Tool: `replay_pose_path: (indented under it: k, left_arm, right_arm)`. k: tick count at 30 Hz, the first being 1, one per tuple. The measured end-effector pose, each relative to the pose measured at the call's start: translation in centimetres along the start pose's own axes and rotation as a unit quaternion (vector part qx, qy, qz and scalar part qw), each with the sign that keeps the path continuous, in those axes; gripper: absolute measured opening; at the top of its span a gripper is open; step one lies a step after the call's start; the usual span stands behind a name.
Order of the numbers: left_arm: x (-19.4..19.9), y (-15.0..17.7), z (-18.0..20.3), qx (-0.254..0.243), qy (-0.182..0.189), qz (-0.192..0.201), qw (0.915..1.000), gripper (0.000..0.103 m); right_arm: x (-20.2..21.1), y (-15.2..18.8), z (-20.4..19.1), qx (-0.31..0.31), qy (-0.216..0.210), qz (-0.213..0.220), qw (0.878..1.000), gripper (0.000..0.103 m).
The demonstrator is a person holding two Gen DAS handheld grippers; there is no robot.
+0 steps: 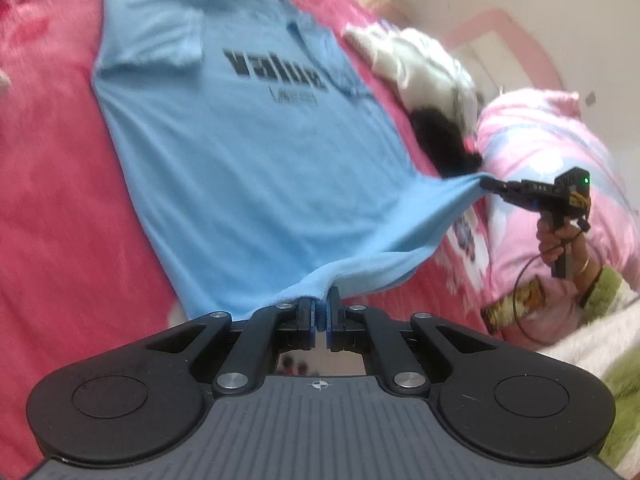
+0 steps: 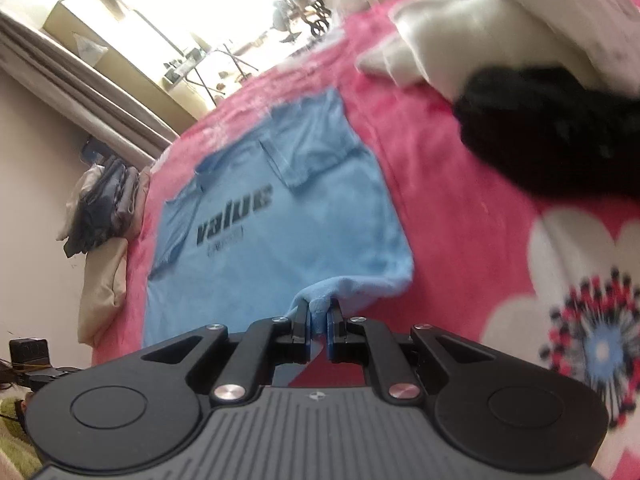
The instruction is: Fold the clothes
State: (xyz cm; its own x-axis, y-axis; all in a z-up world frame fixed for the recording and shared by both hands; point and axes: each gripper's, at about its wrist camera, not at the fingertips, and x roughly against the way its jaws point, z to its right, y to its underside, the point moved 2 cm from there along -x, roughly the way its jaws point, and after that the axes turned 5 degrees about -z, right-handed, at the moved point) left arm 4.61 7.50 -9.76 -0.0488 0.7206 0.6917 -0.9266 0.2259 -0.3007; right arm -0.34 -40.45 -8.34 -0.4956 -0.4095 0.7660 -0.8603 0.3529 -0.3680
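Note:
A light blue T-shirt (image 1: 248, 136) with black lettering lies front up on a pink bedspread (image 1: 60, 220), both sleeves folded in over the chest. My left gripper (image 1: 321, 308) is shut on the shirt's bottom hem at one corner. My right gripper (image 2: 319, 316) is shut on the other hem corner, and the left wrist view shows it as the right gripper (image 1: 490, 183) pulling the cloth taut, held by a hand (image 1: 560, 236). The blue T-shirt (image 2: 280, 220) stretches away from the right gripper toward the bed's far side.
A heap of white clothes (image 1: 424, 64) and a black garment (image 1: 444, 140) lie beside the shirt. A pink quilt (image 1: 540, 152) is bunched at the right. Folded dark clothes (image 2: 100, 208) are stacked at the bed's far edge. The bedspread carries a large flower print (image 2: 592, 320).

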Motion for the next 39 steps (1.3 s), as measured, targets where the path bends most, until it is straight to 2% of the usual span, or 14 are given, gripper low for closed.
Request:
replay_pose_path:
  k: [5, 11, 17, 24, 34, 39]
  left_arm:
    - [1.0, -2.5, -1.0, 0.011, -0.005, 0.044, 0.9989, 0.002]
    - [2.5, -6.4, -2.9, 0.038, -0.012, 0.11, 0.9932, 0.002]
    - [3.6, -9.9, -4.9, 0.06, -0.029, 0.164, 0.9842, 0.002]
    - [4.9, -13.8, -7.5, 0.088, -0.046, 0.224, 0.9695, 0.002]
    - [5.2, -18.5, -11.4, 0.12, -0.066, 0.276, 0.9514, 0.002]
    - [4.3, -20.2, -13.8, 0.142, -0.073, 0.279, 0.947, 0.002]
  right_arm:
    - [-1.6, -3.2, -1.6, 0.005, 0.002, 0.018, 1.0, 0.008]
    - [-4.3, -7.4, -2.8, -0.004, -0.001, 0.04, 0.999, 0.008]
    - [-6.7, -11.8, -3.8, -0.012, -0.013, 0.07, 0.997, 0.008]
    - [-9.5, -16.2, -4.8, -0.01, -0.023, 0.094, 0.995, 0.008]
    - [-15.0, -23.1, -6.2, 0.001, -0.023, 0.11, 0.994, 0.008]
    - [-18.9, -25.7, -6.3, -0.002, -0.016, 0.101, 0.995, 0.008]
